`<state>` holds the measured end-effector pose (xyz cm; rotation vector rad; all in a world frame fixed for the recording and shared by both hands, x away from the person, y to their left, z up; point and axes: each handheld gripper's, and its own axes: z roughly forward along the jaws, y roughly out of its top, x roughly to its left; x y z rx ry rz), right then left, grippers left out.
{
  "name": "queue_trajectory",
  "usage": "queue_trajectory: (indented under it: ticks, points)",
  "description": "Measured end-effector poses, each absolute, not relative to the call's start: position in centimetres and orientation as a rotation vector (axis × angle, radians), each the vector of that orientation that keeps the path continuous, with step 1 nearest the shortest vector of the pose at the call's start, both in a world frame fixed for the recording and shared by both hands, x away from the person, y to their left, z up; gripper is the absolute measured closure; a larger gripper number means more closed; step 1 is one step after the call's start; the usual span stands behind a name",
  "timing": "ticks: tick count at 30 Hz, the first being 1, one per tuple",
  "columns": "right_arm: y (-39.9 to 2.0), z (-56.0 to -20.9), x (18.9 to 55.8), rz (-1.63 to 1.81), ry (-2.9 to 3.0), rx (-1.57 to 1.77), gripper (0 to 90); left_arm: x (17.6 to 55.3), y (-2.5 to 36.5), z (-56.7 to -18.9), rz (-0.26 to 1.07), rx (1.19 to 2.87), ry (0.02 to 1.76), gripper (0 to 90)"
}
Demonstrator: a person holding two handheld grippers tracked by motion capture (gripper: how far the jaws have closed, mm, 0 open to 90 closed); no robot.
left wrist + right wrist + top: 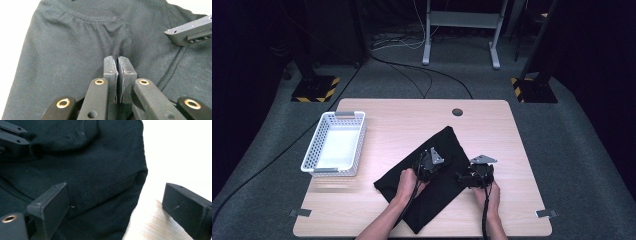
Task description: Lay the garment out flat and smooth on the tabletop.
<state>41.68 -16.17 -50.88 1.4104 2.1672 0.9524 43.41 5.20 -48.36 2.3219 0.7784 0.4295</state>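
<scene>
Left gripper view: left claw [118, 75] clenched on a pinch of black shirt [75, 50]. Right claw [115, 205] released. High view: white basket [357, 145] empty.

A: Dim room, grey carpet floor [572, 150], light wooden table [412, 115] with a round cable hole [457, 112].

B: Yep, plus 2 black-and-yellow striped base plates [316, 90] and a grey metal stand [460, 30] behind.
</scene>
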Motion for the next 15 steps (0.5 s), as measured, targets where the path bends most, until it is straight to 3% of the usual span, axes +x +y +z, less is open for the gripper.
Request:
queue_trajectory:
  ticks: [15]
  points:
    - [-16.2,-50.9,41.7,0.952,2.167,1.409,6.7,44.1,6.7,-47.1,0.455,2.271,0.815,86.3]
